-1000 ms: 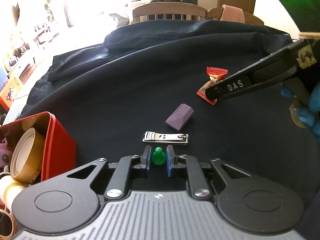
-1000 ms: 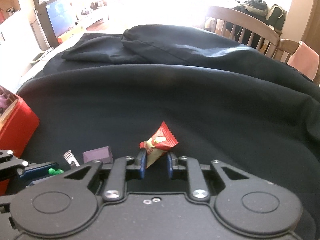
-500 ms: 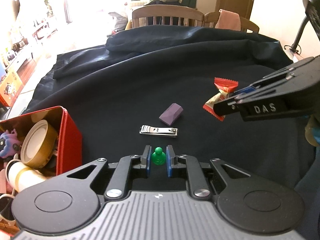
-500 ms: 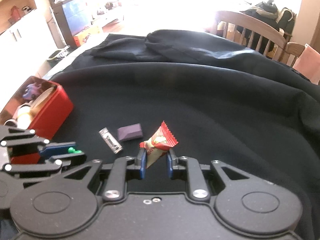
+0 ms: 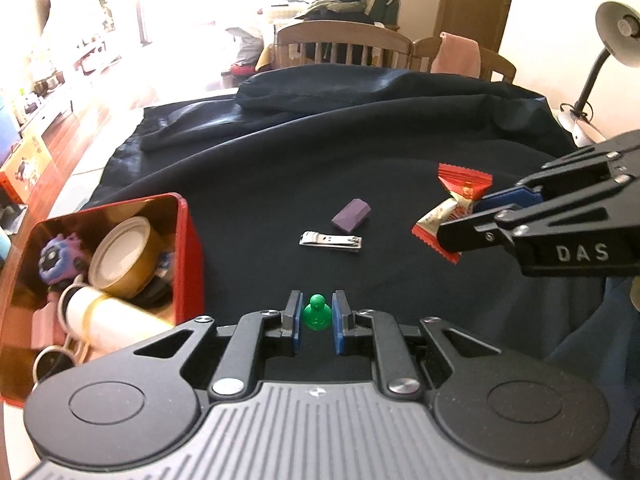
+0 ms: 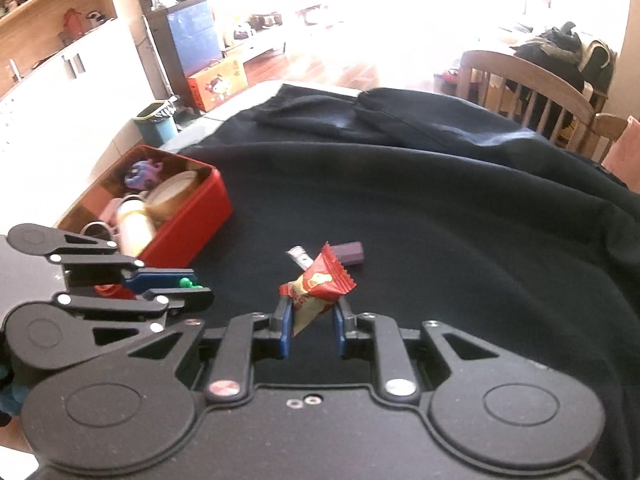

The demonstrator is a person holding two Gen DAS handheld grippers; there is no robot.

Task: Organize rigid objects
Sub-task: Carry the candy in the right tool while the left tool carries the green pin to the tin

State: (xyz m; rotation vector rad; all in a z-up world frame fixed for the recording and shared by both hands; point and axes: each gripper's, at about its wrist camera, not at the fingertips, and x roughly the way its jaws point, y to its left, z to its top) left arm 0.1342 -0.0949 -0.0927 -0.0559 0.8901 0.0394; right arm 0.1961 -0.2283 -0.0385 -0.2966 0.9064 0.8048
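1. Green pawn (image 5: 317,313), sat between blue pads (image 5: 296,322).
2. Candy wrapper (image 5: 452,211): red with white and yellow print.
3. Purple block (image 5: 352,215), shiny silver nail clipper (image 5: 331,239).
4. Red tin (image 5: 188,264), gold inside.
5. Dark navy cloth (image 5: 360,140) over the worktop.

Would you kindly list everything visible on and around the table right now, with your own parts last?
tin: one, red, table's left edge, holding tape roll, purple toy, bottle
nail clipper: one, silver, on the cloth, centre
block: one, purple, just behind the clipper
cloth: one, dark navy, covering the table
chairs: two, wooden, far side
lamp: one, grey, far right
pawn: one, green, held in left gripper
candy: one, red wrapper, held in right gripper
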